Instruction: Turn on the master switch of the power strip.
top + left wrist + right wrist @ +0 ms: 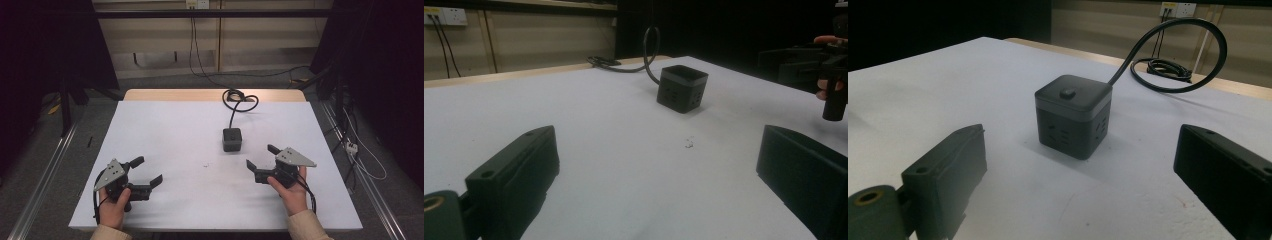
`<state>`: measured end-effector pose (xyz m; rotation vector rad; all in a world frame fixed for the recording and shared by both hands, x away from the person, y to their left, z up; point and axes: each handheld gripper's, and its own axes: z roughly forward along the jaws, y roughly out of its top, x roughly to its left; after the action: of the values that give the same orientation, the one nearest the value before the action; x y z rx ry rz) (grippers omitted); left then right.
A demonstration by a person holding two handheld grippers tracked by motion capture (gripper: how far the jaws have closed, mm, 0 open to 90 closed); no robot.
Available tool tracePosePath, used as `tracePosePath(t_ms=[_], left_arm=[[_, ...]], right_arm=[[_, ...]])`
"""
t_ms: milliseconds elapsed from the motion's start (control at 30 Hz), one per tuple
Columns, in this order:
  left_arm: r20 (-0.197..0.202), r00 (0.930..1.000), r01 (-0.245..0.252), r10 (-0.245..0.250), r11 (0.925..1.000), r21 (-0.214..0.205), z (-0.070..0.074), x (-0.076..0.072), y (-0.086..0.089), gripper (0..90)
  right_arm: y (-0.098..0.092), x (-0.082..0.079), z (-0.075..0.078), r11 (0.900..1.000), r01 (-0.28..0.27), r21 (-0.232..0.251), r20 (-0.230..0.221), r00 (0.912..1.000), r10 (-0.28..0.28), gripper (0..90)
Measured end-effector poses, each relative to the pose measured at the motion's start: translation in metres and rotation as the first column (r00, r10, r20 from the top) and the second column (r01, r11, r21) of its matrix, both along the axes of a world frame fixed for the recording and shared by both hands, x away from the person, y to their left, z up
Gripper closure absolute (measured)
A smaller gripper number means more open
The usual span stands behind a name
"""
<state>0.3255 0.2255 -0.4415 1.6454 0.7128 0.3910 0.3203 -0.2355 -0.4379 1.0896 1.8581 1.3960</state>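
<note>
High view: a white table [165, 135] takes up the middle of the frame, with a black cube [232, 139] standing a little right of centre. Its cable [239, 101] runs up from the cube and coils at the table's far edge, in the upper middle. The left gripper [149, 171] sits at the lower left, held in the left hand [116, 206], with its jaws spread wide and nothing between them. The right gripper [261, 156] sits at the lower right, held in the right hand [291, 192], with its jaws likewise apart and empty. Both grippers point inward toward the middle of the table, well apart from each other, and the cube lies nearer the right one. A small dark speck [205, 165] marks the sheet just below centre.

Left gripper view shows the cube [681, 88] in the upper middle, beyond the parted jaws, with the speck [689, 144] nearer the camera and the right gripper at the right edge.

Right gripper view has the cube [1073, 115] at centre, between the two spread jaws but farther off, a round button on its top face and sockets on its sides. The cable [1178, 60] loops in the upper right. Wall sockets [1178, 9] show at the top right.
</note>
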Motion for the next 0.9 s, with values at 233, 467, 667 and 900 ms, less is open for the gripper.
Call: tracePosePath(t_ms=[233,467,667,900], left_arm=[[0.001,1.0,0.001,-0.001,1.0,-0.007,0.0,0.0,0.0,3.1],[0.0,1.0,0.002,-0.002,1.0,-0.003,0.0,0.0,0.0,3.1],[0.001,1.0,0.004,-0.004,1.0,-0.008,0.0,-0.001,-0.001,3.1],[0.004,1.0,0.002,-0.002,0.9999,-0.015,0.0,0.0,0.0,3.1]], right_arm=[[0.002,0.005,0.001,1.0,0.004,0.004,-0.004,1.0,-0.004,7.3],[0.005,0.009,0.001,1.0,0.002,-0.006,-0.007,1.0,-0.002,8.2],[0.008,0.012,0.001,0.9999,0.002,-0.014,-0.01,1.0,-0.002,8.3],[0.012,0.016,0.001,1.0,-0.003,-0.009,-0.014,0.9999,0.002,8.5]])
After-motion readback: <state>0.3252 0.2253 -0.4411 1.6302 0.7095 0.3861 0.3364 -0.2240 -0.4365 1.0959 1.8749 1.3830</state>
